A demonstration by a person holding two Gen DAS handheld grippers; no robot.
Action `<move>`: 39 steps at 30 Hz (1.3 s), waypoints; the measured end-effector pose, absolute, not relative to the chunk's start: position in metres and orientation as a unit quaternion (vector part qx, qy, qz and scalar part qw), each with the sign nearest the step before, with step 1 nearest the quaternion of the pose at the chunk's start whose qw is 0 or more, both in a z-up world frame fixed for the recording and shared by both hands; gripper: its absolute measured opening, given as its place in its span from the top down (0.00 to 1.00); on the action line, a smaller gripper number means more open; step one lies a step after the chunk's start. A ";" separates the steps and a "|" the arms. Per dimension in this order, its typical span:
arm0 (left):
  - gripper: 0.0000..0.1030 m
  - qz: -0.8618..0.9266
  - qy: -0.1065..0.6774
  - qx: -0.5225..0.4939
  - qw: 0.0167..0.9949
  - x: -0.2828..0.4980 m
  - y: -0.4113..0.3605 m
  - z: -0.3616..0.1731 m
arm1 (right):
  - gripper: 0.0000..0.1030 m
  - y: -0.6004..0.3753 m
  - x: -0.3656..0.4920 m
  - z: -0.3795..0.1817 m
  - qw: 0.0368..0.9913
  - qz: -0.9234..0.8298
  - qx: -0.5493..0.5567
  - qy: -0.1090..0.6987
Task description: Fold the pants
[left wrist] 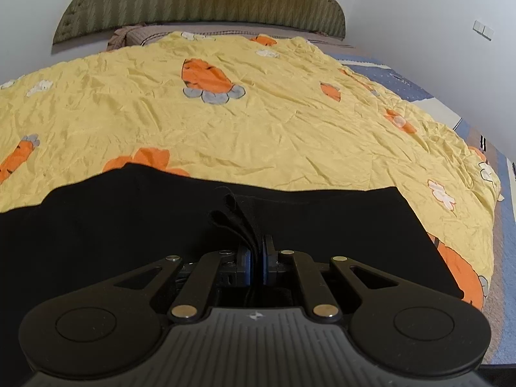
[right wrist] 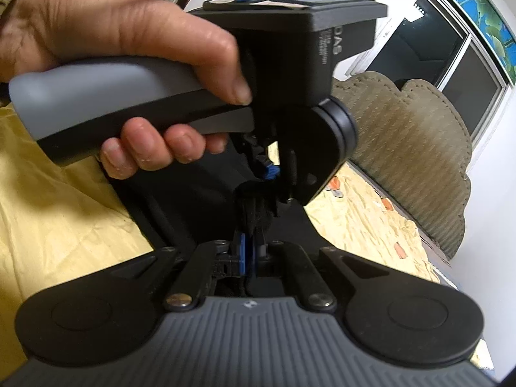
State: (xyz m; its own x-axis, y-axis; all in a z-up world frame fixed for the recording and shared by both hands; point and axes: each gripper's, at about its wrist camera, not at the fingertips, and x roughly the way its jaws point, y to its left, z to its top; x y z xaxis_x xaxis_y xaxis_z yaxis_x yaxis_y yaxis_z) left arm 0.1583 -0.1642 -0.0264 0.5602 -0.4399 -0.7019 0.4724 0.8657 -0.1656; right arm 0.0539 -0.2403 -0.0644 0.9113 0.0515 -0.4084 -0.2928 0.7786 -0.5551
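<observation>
Black pants (left wrist: 129, 219) lie spread across the near part of a yellow quilt (left wrist: 258, 122) printed with orange carrots. My left gripper (left wrist: 256, 245) is shut on a bunched fold of the pants' black cloth, which sticks up past its blue pads. In the right wrist view, my right gripper (right wrist: 250, 248) is likewise shut on a wad of black cloth (right wrist: 254, 213). Directly ahead of it and very close, a person's hand (right wrist: 113, 32) holds the left gripper (right wrist: 269, 177) by its grey handle. The two grips sit almost side by side on the pants (right wrist: 200, 190).
A green padded headboard (left wrist: 200, 0) stands against the white wall at the far end of the bed. A brown pillow (left wrist: 129, 37) lies below it. A blue patterned blanket (left wrist: 387, 77) shows along the bed's right edge. A dark window (right wrist: 451, 48) is at the right.
</observation>
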 end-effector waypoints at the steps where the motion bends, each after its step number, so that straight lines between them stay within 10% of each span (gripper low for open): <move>1: 0.94 -0.259 0.388 0.023 0.884 0.159 -0.165 -0.026 | 0.97 -0.239 0.056 -0.065 0.924 0.094 -0.320 0.189; 13: 0.89 -0.255 0.409 0.020 0.876 0.173 -0.156 -0.045 | 0.97 -0.233 0.061 -0.080 0.921 0.101 -0.317 0.204; 18: 0.69 -0.222 0.402 0.038 0.888 0.174 -0.145 -0.035 | 0.95 -0.230 0.058 -0.084 0.911 0.106 -0.335 0.215; 26: 0.68 -0.205 0.387 -0.003 0.899 0.162 -0.123 -0.009 | 0.76 -0.275 0.016 -0.077 0.912 -0.003 -0.356 0.202; 30: 0.33 -0.245 0.386 -0.003 0.889 0.145 -0.152 -0.010 | 0.75 -0.315 0.006 -0.084 0.909 -0.068 -0.342 0.229; 39: 0.22 -0.216 0.338 0.134 0.906 0.107 -0.200 -0.056 | 0.61 -0.347 0.003 -0.097 0.894 -0.133 -0.361 0.227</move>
State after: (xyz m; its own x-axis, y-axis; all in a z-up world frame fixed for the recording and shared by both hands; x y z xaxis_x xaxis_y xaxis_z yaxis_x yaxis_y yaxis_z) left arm 0.1068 -0.1995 -0.0558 0.6780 -0.3015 -0.6704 0.4827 0.8704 0.0968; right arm 0.0031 -0.3475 -0.0974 0.8610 -0.4028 -0.3105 0.0743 0.7035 -0.7068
